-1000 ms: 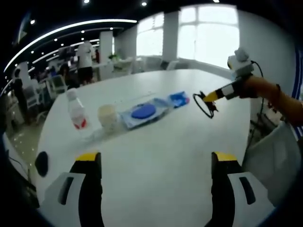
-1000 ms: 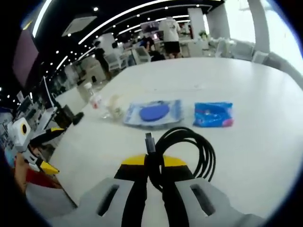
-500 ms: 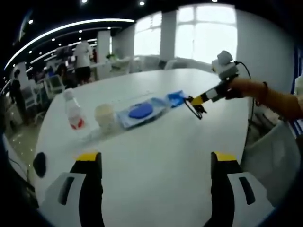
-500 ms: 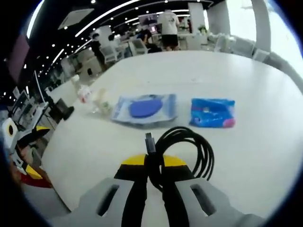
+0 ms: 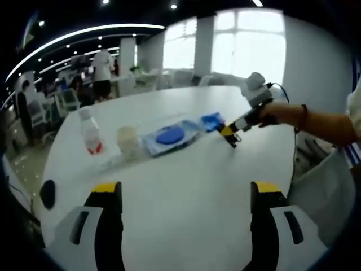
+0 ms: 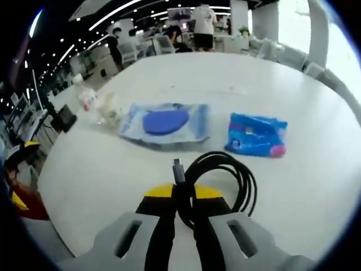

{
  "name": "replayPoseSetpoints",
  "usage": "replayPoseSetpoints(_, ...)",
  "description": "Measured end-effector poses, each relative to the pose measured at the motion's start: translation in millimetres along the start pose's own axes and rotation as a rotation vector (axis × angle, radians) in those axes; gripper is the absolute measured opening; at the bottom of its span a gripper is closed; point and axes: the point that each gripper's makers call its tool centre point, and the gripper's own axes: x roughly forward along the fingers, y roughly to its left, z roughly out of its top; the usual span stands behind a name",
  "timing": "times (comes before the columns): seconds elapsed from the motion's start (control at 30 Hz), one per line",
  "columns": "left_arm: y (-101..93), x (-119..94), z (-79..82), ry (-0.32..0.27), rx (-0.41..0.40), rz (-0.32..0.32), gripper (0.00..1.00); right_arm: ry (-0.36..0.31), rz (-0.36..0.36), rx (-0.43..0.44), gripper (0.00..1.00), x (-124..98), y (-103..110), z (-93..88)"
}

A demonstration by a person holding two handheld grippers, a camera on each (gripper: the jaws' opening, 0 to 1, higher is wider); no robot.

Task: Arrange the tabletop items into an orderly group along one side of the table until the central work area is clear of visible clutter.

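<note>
right gripper [image 6: 183, 197]: yellow-tipped black jaws closed tight on a coiled black cable with a plug end [image 6: 225, 180]; loop bulges out to the right of the jaws, plug tip pokes up just ahead of them.
right gripper, from the left gripper view [image 5: 230, 134]: low over the white round worktop [image 5: 186, 192], just beside the blue packet, held by a person's hand [image 5: 269, 117] with a dark wristband; cable is too small to make out there.
left gripper [image 5: 186, 195]: jaws spread wide, nothing between them, bare worktop ahead.
blue crinkly plastic packet with pink edge [image 6: 256, 134]: ahead and slightly right of the right gripper, lying flat, just past the cable loop, apart from it.
clear flat pouch with a blue disc inside [image 6: 166, 123]: ahead and left of the right gripper, next to the packet with a gap between them.
pale cream cup [image 5: 128, 139]: far ahead-left of the left gripper, left of the pouch.
clear plastic bottle with red label and white cap [image 5: 90, 131]: upright, left of the cup, far-left end of the row.
row order from the left gripper view: bottle, cup, pouch, packet, left to right along the far side.
small black round object [image 5: 48, 193]: left worktop edge, level with the left gripper's left jaw.
background: people standing near desks and chairs beyond the worktop, bright windows.
</note>
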Motion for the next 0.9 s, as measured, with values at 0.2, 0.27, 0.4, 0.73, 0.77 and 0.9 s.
replayPoseSetpoints(0.2,1.4,-0.4,-1.8,0.007,-0.002,0.005,0.92,0.03,0.009,-0.019,0.1,13.7,3.5,-5.0)
replayPoseSetpoints(0.27,2.4,-0.6,-2.5,0.01,-0.005,0.008,0.91,0.039,0.008,-0.018,0.1,17.1,4.0,-6.3)
replayPoseSetpoints(0.4,4.9,-2.4,0.9,-0.006,-0.009,0.016,0.92,0.059,0.002,-0.038,0.11,22.8,4.7,-9.1)
replayPoseSetpoints(0.73,2.8,-1.7,0.8,0.0,-0.008,0.007,0.91,0.075,-0.005,-0.048,0.11,30.6,1.1,-12.5)
replayPoseSetpoints(0.77,2.6,-1.7,0.9,0.0,-0.008,0.007,0.91,0.078,-0.005,-0.051,0.11,31.4,1.1,-13.2)
replayPoseSetpoints(0.9,2.9,-2.4,2.8,-0.008,-0.011,0.006,0.91,0.092,-0.002,-0.065,0.11,34.8,2.8,-16.8)
